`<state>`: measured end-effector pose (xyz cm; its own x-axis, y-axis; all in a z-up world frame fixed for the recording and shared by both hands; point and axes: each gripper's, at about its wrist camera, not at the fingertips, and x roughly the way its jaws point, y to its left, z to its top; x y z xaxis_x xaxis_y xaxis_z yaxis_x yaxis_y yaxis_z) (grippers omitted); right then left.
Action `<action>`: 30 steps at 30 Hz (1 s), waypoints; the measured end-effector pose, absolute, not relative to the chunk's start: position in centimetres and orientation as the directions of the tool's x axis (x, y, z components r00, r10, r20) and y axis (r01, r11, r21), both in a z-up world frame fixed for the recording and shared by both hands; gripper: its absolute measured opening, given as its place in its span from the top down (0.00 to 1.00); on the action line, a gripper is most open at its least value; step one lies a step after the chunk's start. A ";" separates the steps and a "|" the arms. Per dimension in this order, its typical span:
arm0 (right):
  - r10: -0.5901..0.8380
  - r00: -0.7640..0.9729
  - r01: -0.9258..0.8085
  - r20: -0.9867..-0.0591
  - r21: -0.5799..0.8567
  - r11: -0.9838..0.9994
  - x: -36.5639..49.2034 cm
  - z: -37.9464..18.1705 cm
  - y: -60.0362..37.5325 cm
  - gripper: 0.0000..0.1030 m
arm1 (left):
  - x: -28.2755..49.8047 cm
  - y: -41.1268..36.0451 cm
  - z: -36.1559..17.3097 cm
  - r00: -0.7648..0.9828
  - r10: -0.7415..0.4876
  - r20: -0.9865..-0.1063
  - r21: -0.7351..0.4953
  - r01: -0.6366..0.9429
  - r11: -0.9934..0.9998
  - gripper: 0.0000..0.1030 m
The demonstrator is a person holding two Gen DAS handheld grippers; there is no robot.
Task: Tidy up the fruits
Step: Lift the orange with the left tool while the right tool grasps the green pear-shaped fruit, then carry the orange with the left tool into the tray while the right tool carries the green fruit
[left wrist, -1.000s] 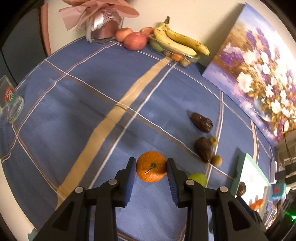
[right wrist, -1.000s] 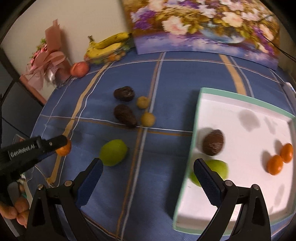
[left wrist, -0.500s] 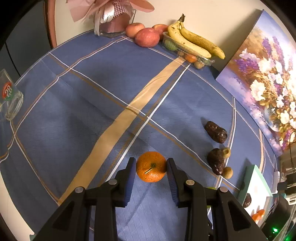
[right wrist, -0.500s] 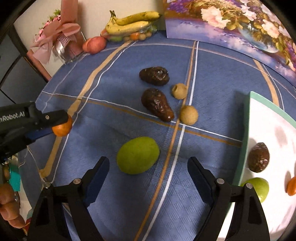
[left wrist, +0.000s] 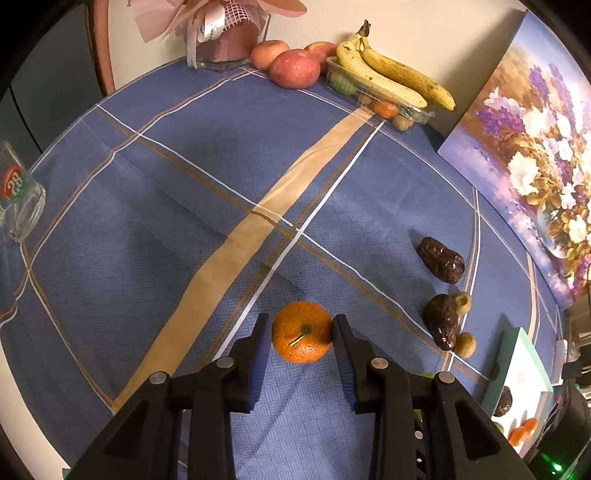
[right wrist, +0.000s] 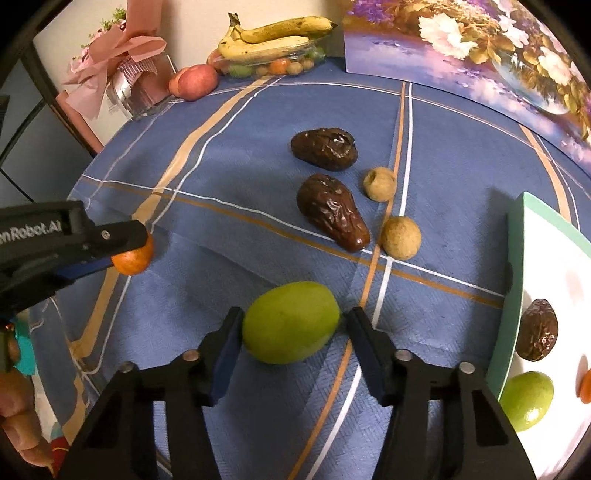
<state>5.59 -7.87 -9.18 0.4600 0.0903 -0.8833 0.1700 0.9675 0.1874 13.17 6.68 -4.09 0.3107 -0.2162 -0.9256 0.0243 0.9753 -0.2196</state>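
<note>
My left gripper (left wrist: 302,332) is shut on an orange tangerine (left wrist: 302,331) and holds it above the blue cloth; it also shows at the left of the right wrist view (right wrist: 133,258). My right gripper (right wrist: 291,326) is open, with its jaws on either side of a green fruit (right wrist: 290,326) that lies on the cloth. Two dark wrinkled fruits (right wrist: 325,148) (right wrist: 332,212) and two small tan round fruits (right wrist: 379,179) (right wrist: 400,237) lie beyond it. A white tray with a green rim (right wrist: 515,258) at the right holds a dark fruit, a green fruit and tangerines.
At the back stand a clear box of small fruits with bananas (left wrist: 391,79) on top, red apples (left wrist: 294,68), a pink gift bouquet (left wrist: 221,33) and a flower painting (left wrist: 535,147). A glass (left wrist: 20,206) stands at the left edge of the table.
My right gripper has moved left from the tray, down to the green fruit, and narrowed around it. My left gripper has kept the tangerine and drifted with it over the cloth.
</note>
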 end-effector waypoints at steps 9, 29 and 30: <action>0.121 0.473 0.176 -0.873 0.228 0.958 5.2 -8.5 -8.6 0.49 | 12.4 6.0 -3.6 0.328 -0.201 -0.923 -0.204 0.028 0.979 0.65; 0.029 0.540 0.308 -0.841 0.230 0.923 0.3 -3.2 -15.6 0.49 | 9.5 0.8 -1.3 0.371 -0.207 -0.905 -0.182 0.102 0.978 0.65; 0.019 0.539 0.324 -0.842 0.228 0.918 -0.1 -3.0 -16.3 0.49 | 9.2 0.2 -1.1 0.372 -0.211 -0.904 -0.181 0.113 0.977 0.65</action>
